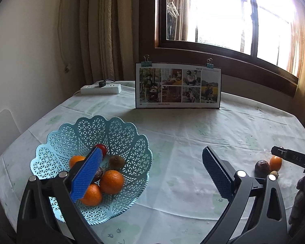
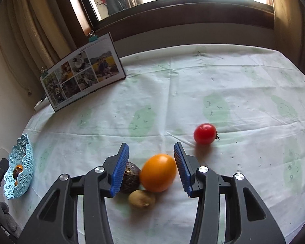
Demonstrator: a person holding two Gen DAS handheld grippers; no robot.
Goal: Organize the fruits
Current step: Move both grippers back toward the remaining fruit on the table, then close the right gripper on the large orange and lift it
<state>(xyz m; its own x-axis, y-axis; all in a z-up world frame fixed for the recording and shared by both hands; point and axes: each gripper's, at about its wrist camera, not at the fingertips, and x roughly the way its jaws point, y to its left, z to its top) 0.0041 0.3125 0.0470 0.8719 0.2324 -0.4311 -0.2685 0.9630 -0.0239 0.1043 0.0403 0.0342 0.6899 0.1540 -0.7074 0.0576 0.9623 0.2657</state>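
A light-blue lattice basket (image 1: 116, 130) stands on the left of the table and holds three oranges (image 1: 111, 182), a kiwi (image 1: 116, 162), a red tomato (image 1: 102, 148) and a dark fruit partly hidden by a finger. My left gripper (image 1: 152, 152) hovers open and empty, its left finger over the basket. On the cloth my right gripper (image 2: 151, 146) is open, its fingers on either side of an orange oval fruit (image 2: 158, 172). A dark wrinkled fruit (image 2: 130, 180) sits by the left finger, a small yellowish fruit (image 2: 141, 199) in front, and a red tomato (image 2: 205, 133) further right.
A photo board (image 1: 178, 85) held by binder clips stands upright at the back of the table, and a white power strip (image 1: 100, 88) lies at the back left. A window and curtains are behind. The pale tablecloth (image 2: 193, 85) reaches the edges.
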